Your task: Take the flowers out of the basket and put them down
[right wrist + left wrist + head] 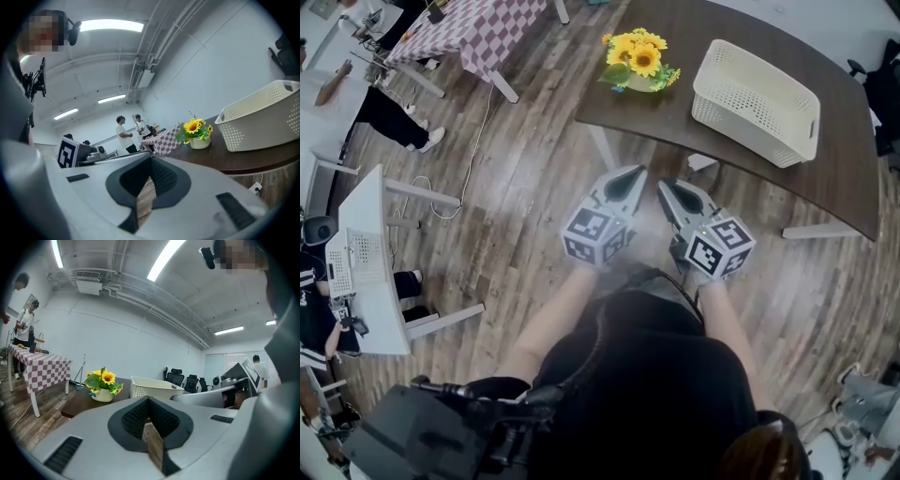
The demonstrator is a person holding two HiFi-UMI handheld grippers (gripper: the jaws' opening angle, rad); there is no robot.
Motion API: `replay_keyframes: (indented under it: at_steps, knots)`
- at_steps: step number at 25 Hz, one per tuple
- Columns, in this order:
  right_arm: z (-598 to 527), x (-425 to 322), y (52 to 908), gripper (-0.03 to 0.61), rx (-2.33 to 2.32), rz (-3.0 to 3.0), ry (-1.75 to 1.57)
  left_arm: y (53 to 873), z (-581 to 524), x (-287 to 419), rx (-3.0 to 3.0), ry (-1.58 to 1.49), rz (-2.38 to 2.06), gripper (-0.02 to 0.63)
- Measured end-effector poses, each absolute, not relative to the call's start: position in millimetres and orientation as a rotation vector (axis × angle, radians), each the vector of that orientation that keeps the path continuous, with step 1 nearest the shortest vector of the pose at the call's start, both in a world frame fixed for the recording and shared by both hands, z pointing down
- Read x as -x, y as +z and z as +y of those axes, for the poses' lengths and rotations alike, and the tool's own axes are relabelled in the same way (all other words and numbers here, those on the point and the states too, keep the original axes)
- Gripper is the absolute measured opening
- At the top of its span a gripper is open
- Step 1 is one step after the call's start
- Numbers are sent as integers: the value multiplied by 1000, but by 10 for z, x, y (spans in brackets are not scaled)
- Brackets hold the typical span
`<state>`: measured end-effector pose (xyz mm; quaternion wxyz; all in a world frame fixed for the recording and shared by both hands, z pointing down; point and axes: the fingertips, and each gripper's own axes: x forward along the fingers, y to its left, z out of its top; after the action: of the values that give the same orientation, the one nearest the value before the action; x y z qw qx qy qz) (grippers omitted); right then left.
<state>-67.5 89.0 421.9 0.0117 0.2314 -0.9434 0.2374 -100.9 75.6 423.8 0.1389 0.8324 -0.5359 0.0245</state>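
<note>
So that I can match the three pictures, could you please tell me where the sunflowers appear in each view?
Head view: sunflowers at top centre, left of the white basket.
Left gripper view: sunflowers left of centre, white basket to their right.
Right gripper view: sunflowers right of centre, white basket to their right.
Shared landmark: the white basket.

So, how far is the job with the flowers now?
Done, it seems: the flowers stand on the table beside the basket, not in it. In hand: nothing; the left gripper and right gripper are shut and empty, short of the table. Left: nothing that I can see.
</note>
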Motion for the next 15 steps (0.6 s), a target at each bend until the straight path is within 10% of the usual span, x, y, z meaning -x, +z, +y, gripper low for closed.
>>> replay_keyframes:
  at_steps: [15]
  knots:
    - [925,831,4169,0,-693,-2972,735,4206,762,1130,-2417,55,-1553,0]
